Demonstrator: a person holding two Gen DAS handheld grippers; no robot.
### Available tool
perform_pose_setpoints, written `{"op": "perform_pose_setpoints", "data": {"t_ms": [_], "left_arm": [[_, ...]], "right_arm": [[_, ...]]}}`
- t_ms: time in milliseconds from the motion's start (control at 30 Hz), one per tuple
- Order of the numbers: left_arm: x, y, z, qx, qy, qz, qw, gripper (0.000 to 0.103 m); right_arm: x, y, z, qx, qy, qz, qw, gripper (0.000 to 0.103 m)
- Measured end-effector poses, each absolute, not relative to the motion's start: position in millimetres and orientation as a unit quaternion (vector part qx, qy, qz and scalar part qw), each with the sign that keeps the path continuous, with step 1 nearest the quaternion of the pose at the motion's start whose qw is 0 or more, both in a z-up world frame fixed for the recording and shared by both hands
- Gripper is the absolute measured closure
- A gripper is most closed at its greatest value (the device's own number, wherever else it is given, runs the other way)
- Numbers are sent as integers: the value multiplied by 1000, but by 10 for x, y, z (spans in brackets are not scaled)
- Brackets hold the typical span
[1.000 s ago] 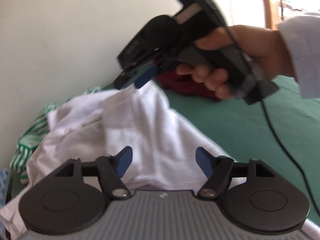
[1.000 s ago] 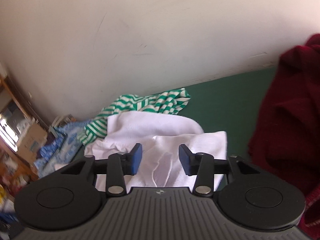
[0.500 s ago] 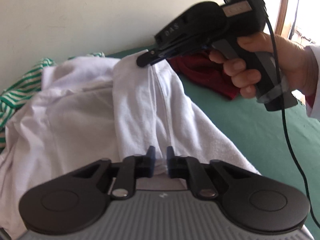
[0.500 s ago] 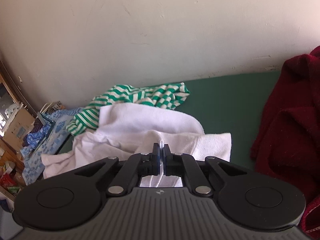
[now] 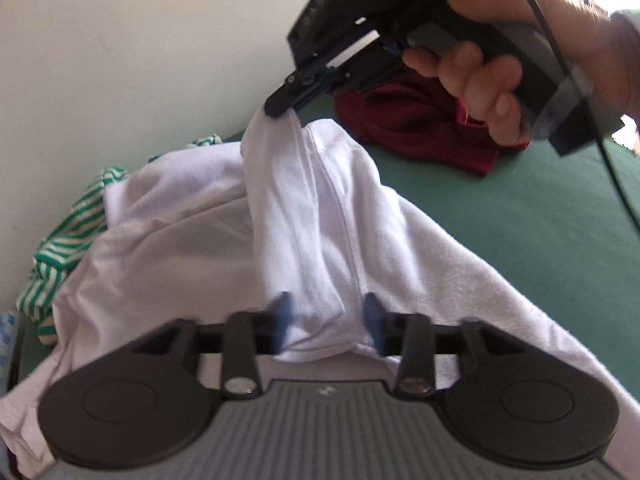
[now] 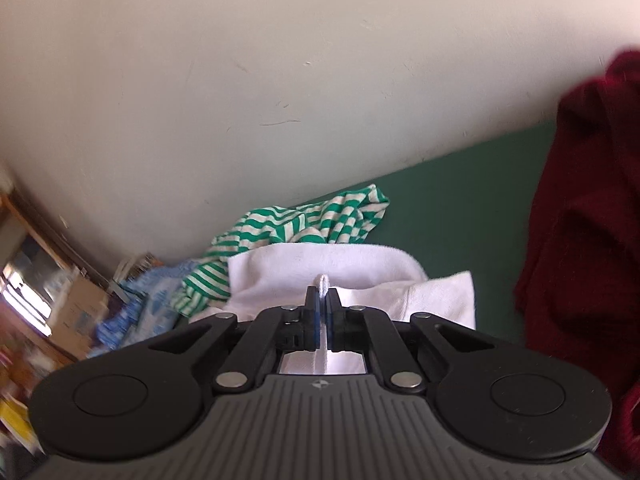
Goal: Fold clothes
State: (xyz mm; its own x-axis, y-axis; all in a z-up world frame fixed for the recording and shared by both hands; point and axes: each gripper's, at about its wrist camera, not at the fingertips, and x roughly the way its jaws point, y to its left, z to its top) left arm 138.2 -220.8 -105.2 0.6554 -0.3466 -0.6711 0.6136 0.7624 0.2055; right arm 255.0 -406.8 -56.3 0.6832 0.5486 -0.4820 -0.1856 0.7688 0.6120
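A white garment [image 5: 304,208] lies crumpled on the green bed [image 5: 520,240]. My right gripper [image 5: 278,106], held by a hand [image 5: 480,80], is shut on a pinched ridge of it and holds that part up off the bed. In the right wrist view the same gripper [image 6: 322,312] shows its fingers closed on a thin white fold [image 6: 322,284]. My left gripper [image 5: 326,316] is open at the near end of the raised fold, and the cloth lies loose between its blurred fingers.
A green-and-white striped garment [image 6: 304,228] sits behind the white one, against the wall [image 6: 280,80]. A dark red garment [image 6: 580,240] is heaped to the right. A blue patterned cloth [image 6: 148,304] and shelves are at the far left. A cable [image 5: 600,140] hangs from the right gripper.
My left gripper, shut on the white fold half a second ago, has opened. The right gripper closed on the garment and has lifted its end higher.
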Motion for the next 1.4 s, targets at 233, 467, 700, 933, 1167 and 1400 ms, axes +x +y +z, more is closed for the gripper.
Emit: {"op": "perform_pose_setpoints", "data": {"t_ms": [233,467,700,933,1167,1400], "left_arm": [[1408,-2138,-1014,203,322,-286,880,75],[1431,-2057,-979,194,330,-302,873,93],[1394,-2135,-1069,244,321,-301,864,81],[1376,-2149,-1078,247,315,-312,862,79],[1409,-2179,-1032,237,307,-314,866,103],[1240,-2303,-765,219,283,-351,865,103]], "right_arm": [[2578,-4012,-686,252,353,183,882,99],[2553,-4001,-649,240,339,187,890,99],[2570,-3970,-664,242,342,192,888,99],[2557,-3976,-675,247,340,194,887,99],[2557,-3997,-694,251,339,185,888,99],[2486,-4134,-557,256,323,187,892,100]]}}
